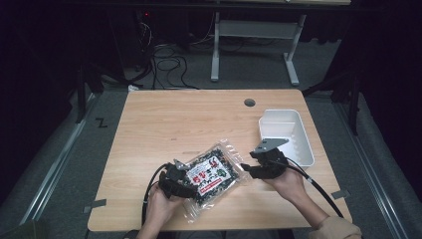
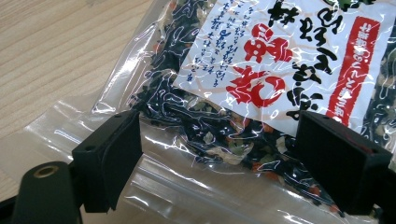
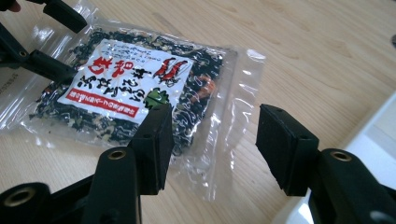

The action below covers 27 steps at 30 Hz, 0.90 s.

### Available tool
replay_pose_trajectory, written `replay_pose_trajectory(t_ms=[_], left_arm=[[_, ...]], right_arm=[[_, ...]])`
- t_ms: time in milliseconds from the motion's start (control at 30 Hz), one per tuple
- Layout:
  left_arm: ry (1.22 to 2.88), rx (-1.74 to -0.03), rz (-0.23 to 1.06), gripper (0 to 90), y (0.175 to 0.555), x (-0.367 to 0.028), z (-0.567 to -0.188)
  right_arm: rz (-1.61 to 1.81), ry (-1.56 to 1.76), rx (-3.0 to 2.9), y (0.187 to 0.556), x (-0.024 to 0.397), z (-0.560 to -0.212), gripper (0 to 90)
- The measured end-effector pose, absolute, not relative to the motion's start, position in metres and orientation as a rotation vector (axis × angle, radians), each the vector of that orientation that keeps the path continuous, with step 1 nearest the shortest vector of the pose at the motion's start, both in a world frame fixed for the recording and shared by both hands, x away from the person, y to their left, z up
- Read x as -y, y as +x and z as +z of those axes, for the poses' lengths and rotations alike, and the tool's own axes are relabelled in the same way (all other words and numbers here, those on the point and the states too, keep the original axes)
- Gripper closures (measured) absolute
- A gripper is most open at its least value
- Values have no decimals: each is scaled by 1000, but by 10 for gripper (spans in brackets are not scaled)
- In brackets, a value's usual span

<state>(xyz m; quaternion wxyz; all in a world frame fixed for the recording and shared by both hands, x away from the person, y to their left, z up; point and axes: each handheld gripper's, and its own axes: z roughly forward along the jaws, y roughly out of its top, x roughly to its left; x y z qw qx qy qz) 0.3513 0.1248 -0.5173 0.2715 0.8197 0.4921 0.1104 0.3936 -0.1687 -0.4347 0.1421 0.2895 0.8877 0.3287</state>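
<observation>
From above, a clear packet (image 1: 215, 174) of dark dried flakes with a white-and-red label lies near the table's (image 1: 164, 114) front edge, between my grippers. My left gripper (image 2: 219, 154) gapes across its glossy bottom seam. My right gripper (image 3: 212, 142), jaws apart, hovers over its clear edge.

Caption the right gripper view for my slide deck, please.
Open right gripper approaching the clear edge of a seaweed packet.
</observation>
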Motion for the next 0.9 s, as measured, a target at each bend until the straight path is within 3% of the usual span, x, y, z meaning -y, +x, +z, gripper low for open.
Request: replay_pose_trajectory(t_ms=[567,900], left_arm=[[2244,-1325,312,157,350,-132,-515],[2232,-1389,358,157,351,-142,-514]], right_arm=[[736,959,-2683,425,117,-465,441],[632,1095,-2714,440,114,-487,418]])
